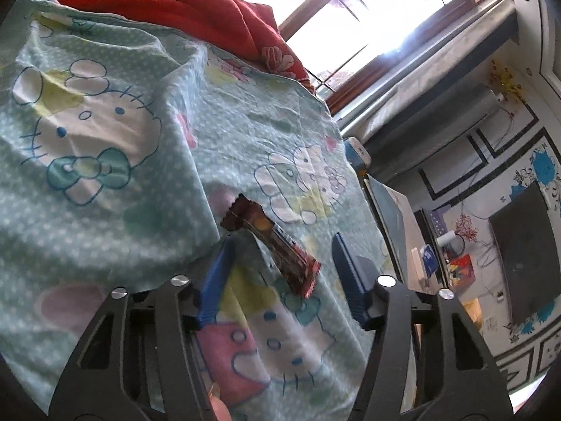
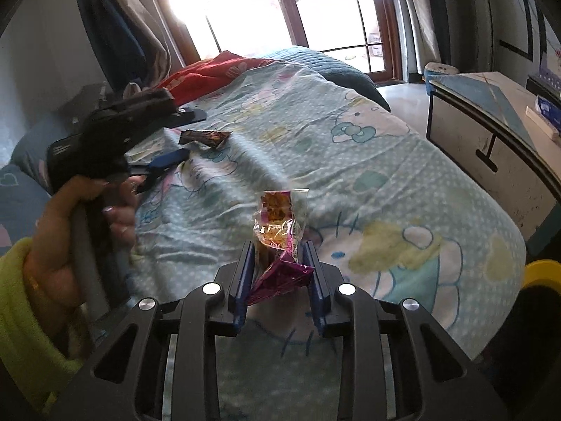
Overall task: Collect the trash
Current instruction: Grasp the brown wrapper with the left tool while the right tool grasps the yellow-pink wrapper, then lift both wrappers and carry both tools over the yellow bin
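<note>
Wrapper (image 1: 270, 242) on bed (image 1: 105, 210) between spread left tool (image 1: 280, 245), closing next; right tool (image 2: 278, 263) pinching crumpled packet (image 2: 278, 235).

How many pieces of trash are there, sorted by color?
Brown wrapper: 1
Purple-and-clear wrapper: 1
Total: 2

Home bedroom: bed with cartoon-cat print sheet (image 2: 350, 161), red quilt (image 2: 207, 73) bunched at far end, wood-framed window (image 2: 280, 3) behind it, glass-topped cabinet (image 2: 491, 122) beside bed, wall-mounted dark TV (image 1: 522, 259), patterned wall decals.
</note>
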Available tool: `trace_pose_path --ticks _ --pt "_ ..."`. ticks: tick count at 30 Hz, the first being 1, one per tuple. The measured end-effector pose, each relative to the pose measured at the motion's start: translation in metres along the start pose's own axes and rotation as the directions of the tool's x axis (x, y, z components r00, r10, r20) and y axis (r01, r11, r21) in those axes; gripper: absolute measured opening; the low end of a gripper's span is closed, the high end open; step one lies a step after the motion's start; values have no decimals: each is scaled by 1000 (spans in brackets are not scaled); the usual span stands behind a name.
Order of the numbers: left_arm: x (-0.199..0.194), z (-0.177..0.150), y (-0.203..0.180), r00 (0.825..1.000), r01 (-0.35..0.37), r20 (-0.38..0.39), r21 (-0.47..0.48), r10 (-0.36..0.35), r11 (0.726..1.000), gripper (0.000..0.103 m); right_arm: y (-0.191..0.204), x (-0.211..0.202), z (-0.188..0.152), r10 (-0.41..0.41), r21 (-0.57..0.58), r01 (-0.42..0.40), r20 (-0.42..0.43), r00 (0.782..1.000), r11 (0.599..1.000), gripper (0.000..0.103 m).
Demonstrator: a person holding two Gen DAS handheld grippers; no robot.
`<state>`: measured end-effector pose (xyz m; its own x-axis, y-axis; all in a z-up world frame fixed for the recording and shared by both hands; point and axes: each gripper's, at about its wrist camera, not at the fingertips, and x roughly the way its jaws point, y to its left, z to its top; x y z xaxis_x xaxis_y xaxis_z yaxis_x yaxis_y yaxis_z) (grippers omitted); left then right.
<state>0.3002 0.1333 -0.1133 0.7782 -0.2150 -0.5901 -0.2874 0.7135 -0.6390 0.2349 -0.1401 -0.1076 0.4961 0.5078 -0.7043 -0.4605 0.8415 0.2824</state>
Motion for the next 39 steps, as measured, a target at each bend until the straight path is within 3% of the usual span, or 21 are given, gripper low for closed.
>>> trace_pose_path --ticks 4,6,12,22,39 --pt "10 4 -4 1000 -27 -4 15 27 1000 34 0 -8 -8 10 18 -10 0 1000 1000 27" --pt "13 5 -5 999 -42 -6 21 43 999 23 1 -11 -12 14 24 -14 0 1000 1000 27" --pt "10 -1 -10 1000 -16 -25 59 18 998 11 1 -20 -15 15 36 -16 8 1000 999 27" --pt "-9 -29 -47 997 70 -52 203 -61 977 9 -13 -47 -12 -19 86 12 73 997 996 27" --pt "-26 -89 -110 980 192 -124 391 -155 900 9 -48 -104 -14 -103 160 76 165 981 984 27"
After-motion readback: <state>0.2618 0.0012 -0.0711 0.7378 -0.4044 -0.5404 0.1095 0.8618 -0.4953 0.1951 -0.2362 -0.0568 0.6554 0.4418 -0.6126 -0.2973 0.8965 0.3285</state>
